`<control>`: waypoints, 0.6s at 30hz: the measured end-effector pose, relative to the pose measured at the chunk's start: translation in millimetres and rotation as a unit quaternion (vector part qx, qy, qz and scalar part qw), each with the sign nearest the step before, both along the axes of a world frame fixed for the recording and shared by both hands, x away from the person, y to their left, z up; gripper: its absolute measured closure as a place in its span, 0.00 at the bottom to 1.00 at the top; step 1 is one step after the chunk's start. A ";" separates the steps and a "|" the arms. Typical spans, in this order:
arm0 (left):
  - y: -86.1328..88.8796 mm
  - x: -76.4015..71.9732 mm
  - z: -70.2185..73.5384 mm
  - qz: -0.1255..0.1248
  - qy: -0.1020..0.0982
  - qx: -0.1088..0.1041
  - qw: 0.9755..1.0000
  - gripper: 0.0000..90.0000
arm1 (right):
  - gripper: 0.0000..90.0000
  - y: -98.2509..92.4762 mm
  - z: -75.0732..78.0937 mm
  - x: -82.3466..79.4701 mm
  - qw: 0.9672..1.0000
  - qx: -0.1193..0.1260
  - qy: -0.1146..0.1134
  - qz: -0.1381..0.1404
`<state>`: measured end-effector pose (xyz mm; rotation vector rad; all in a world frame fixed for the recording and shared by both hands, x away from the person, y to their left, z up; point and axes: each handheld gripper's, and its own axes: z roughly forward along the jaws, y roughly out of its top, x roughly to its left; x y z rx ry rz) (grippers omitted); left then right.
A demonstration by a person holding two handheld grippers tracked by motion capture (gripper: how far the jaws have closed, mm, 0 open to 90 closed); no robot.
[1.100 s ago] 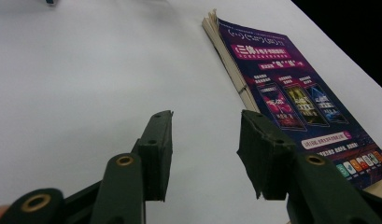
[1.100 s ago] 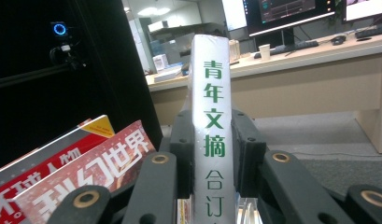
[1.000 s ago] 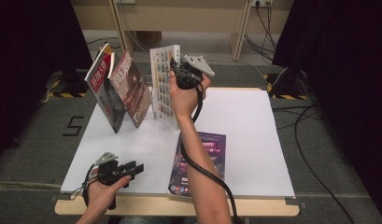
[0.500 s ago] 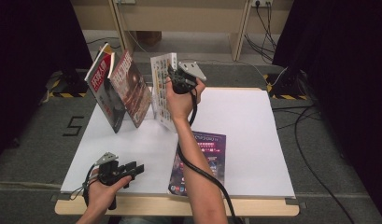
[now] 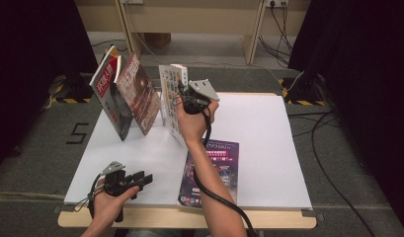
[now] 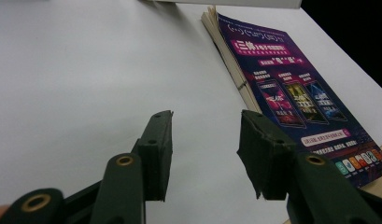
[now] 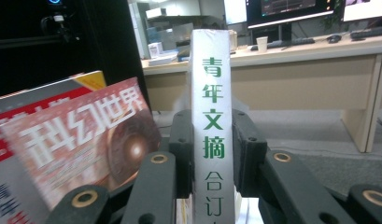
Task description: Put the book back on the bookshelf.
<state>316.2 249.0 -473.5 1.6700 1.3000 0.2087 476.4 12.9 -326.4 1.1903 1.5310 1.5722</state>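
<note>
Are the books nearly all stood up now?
Two magazines already lean upright at the back left of the table. The right tongs are clamped on the spine of a white book, standing it next to them. One purple book lies flat near the front, so that one looks left to do. The left tongs rest open and hold nothing.

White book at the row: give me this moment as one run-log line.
right gripper: shut on white book, upright | left gripper: open, idle over table | purple magazine: flat
</note>
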 end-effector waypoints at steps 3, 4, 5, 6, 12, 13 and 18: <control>-0.7 -0.1 0.1 -0.001 0.000 0.001 1.000 0.60 | 0.82 -2.9 -1.5 -10.1 1.000 0.005 0.007 0.000; -0.8 -0.2 0.2 -0.001 0.000 0.001 1.000 0.60 | 0.82 -4.4 -2.4 -13.4 1.000 0.005 0.007 -0.002; -1.2 -0.2 0.3 -0.001 0.000 0.001 1.000 0.60 | 0.81 -5.2 -2.9 -15.1 1.000 0.005 0.008 -0.001; -1.8 -0.3 0.5 -0.001 0.000 0.000 1.000 0.60 | 0.81 -6.4 -3.2 -17.1 1.000 0.003 0.008 0.000; -1.9 -0.5 0.5 0.000 0.000 0.000 1.000 0.60 | 0.80 -13.3 -1.5 -26.7 1.000 -0.007 0.021 0.016; -1.7 -0.1 0.4 0.000 0.000 0.000 1.000 0.60 | 0.79 -13.9 -0.9 -27.8 0.999 -0.010 0.024 0.019; -2.3 -0.6 0.4 0.000 0.001 -0.002 1.000 0.60 | 0.74 -18.2 2.2 -33.1 0.998 -0.020 0.052 0.039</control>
